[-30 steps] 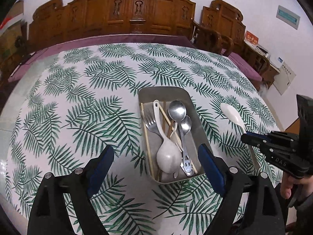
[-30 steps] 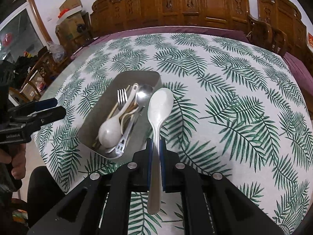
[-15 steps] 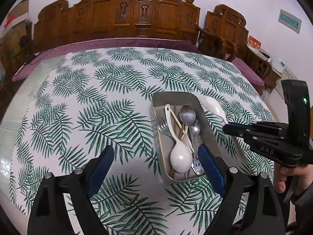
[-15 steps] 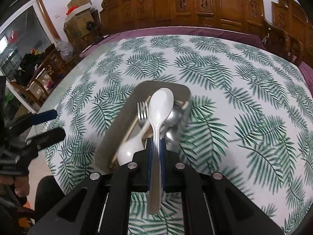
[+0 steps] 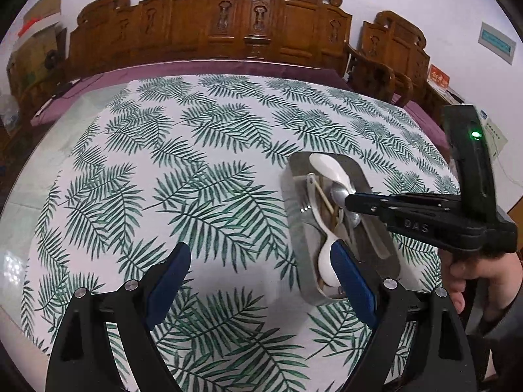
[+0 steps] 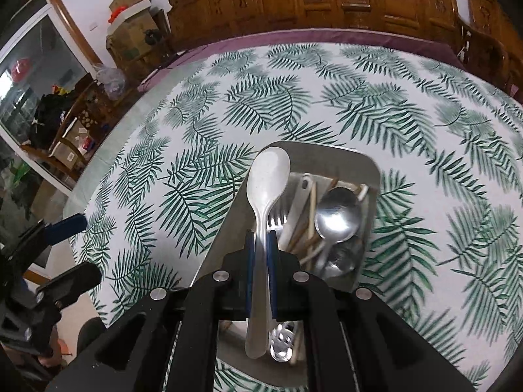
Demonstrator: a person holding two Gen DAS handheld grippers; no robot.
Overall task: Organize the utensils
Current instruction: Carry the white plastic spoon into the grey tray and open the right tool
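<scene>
A grey metal tray (image 6: pixel 330 160) (image 5: pixel 294 228) sits on the fern-print tablecloth and holds a fork, chopsticks, a metal spoon (image 6: pixel 338 217) and another white spoon (image 5: pixel 325 269). My right gripper (image 6: pixel 260 248) is shut on the handle of a white plastic spoon (image 6: pixel 268 176) and holds it above the tray's left part, bowl pointing away. It shows in the left wrist view (image 5: pixel 351 201) over the tray, with the held white spoon (image 5: pixel 327 166). My left gripper (image 5: pixel 261 271) is open and empty, left of the tray's near end.
Carved wooden chairs (image 5: pixel 248 29) stand along the table's far side. Boxes and clutter (image 6: pixel 130 29) stand at the far left of the room. The tablecloth (image 5: pixel 163 179) spreads left of the tray.
My right gripper has carried the white spoon from right of the tray to over it. The left gripper has shifted left, so the tray now lies to its right.
</scene>
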